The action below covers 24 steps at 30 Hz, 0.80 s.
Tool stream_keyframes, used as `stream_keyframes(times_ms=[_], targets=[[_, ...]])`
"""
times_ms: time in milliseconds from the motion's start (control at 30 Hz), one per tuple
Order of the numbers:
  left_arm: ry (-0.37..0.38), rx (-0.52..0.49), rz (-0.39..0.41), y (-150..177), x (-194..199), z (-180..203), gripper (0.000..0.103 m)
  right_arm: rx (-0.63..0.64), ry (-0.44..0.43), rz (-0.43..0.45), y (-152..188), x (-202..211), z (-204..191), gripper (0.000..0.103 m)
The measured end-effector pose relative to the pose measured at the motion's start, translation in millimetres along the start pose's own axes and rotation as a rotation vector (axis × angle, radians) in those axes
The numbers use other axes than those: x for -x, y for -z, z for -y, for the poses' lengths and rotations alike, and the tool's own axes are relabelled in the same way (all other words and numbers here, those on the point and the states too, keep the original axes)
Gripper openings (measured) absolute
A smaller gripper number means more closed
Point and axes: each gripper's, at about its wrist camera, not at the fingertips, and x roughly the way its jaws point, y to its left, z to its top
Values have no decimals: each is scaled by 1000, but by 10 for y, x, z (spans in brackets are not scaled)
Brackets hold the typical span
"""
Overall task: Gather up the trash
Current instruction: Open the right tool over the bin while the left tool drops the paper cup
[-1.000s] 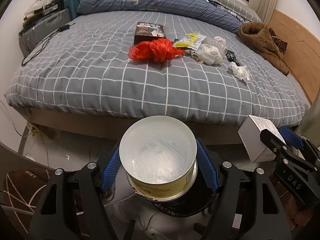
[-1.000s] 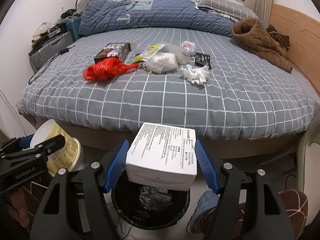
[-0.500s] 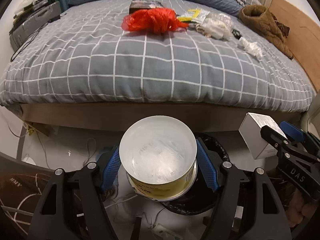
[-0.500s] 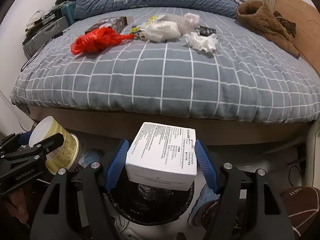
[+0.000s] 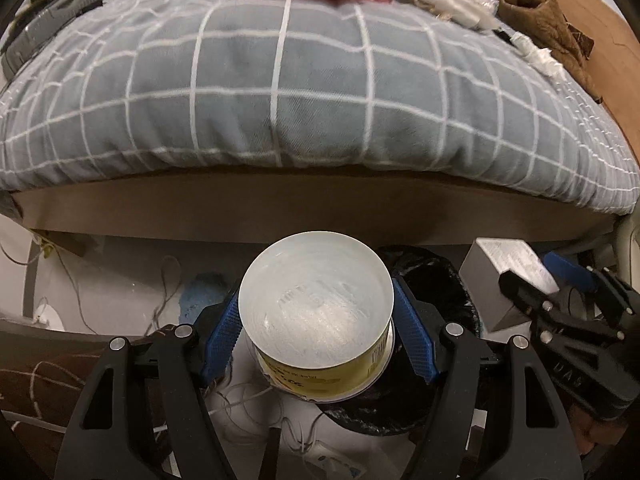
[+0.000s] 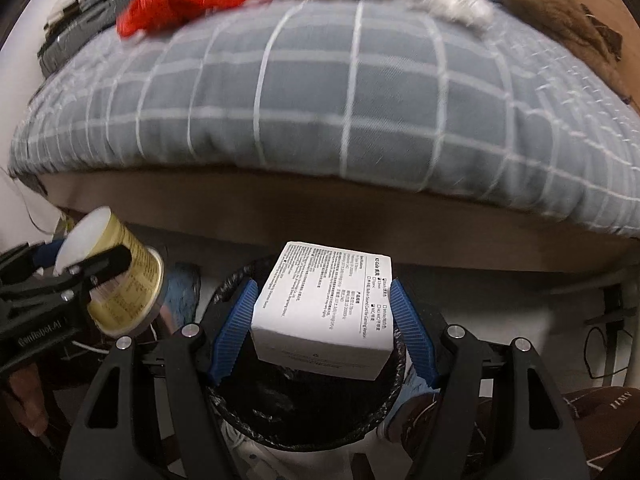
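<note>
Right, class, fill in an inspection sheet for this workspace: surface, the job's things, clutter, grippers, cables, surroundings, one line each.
Surface: grey bed cover with a white grid, on a wooden bed frame.
Job's things: yellow round tin with a silvery end; white printed cardboard box; black-lined waste bin on the floor under both.
Clutter: crumpled red plastic bag, white wrappers and tissue, left on the bed.
Grippers: left gripper shut on the tin; right gripper shut on the box.
Cables: thin white cords loose on the floor.
Surroundings: brown fleece garment on the bed; grey suitcase at its left.
</note>
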Motion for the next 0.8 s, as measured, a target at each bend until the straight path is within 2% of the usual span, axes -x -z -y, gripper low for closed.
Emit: stream_keyframes(times_ms=[133, 267, 533, 600, 667, 800], targets=[[-15, 16, -47, 46, -248, -100, 69, -7, -12, -66, 21, -229, -30, 66], [-27, 32, -63, 103, -319, -220, 69, -10, -27, -108, 23, -379, -83, 66], [-22, 56, -76, 128, -377, -316, 69, 37, -38, -117, 23, -452, -220, 67], [-18, 52, -77, 123, -405, -310, 69, 36, -29, -109, -3, -457, -233, 71], [-10, 43, -73, 105, -391, -286, 69, 29, -17, -92, -12, -424, -195, 83], [8, 12, -64, 81, -347, -160, 69, 10, 21, -53, -12, -338, -17, 92]])
